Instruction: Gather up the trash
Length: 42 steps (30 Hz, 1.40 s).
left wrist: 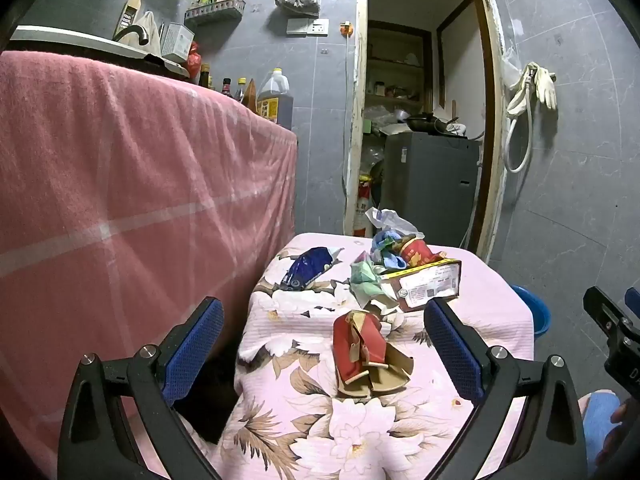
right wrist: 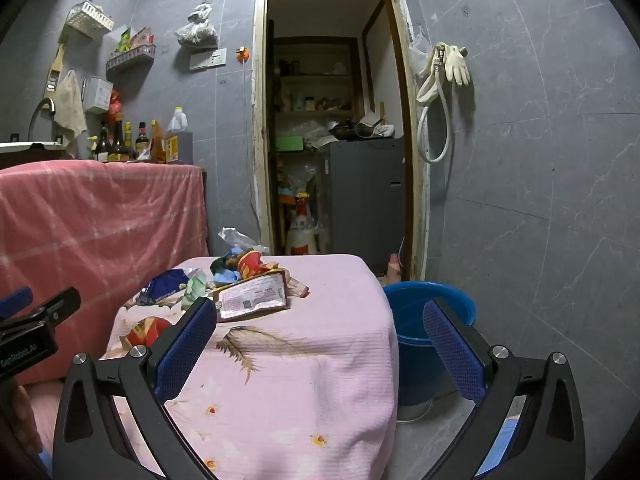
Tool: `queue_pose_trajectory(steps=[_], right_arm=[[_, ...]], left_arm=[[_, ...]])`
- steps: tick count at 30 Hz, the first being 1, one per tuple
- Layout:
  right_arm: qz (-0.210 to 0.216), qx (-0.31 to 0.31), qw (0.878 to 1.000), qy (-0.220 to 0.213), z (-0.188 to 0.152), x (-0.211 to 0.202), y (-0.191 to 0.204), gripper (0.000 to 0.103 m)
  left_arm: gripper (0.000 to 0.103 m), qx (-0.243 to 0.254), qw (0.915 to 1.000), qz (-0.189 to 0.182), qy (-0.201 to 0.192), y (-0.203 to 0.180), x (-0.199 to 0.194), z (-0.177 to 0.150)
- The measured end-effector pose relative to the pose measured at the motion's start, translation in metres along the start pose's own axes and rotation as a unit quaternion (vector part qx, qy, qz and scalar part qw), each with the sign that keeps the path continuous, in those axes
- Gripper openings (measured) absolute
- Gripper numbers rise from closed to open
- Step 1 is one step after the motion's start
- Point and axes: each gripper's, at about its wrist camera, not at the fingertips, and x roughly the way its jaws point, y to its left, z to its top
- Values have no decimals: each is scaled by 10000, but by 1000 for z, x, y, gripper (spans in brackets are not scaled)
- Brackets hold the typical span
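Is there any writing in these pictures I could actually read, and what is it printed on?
"CenRobot.AI": white letters on the black body of the left hand-held gripper, seen in the right wrist view.
Flat red-edged packet with white printed label on the pink floral-cloth table: print and square code too small to read.
Crushed red carton: no legible text.
Dark sauce bottles: labels blurred.

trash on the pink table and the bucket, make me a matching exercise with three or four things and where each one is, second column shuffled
Things:
1. crushed red carton
2. blue wrapper
3. flat printed packet
4. blue bucket

Places:
A. on the floor beside the table
B. table's far left
C. nearest the left gripper
D. by the trash pile, label up

Pairs: 1-C, 2-B, 3-D, 4-A
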Motion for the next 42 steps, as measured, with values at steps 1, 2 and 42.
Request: queue_pose_trajectory(steps=[1,2,42], right_arm=[[1,4,10000,-13,0,0,0,103],[0,3,10000,-28,0,0,0,103],[12,42,10000,-2,0,-1,-2,103]], left_arm=[[98,3,10000,-1,0,0,0,0],[98,4,10000,-3,2,0,0,0],[98,19,10000,10,28,0,0,0]])
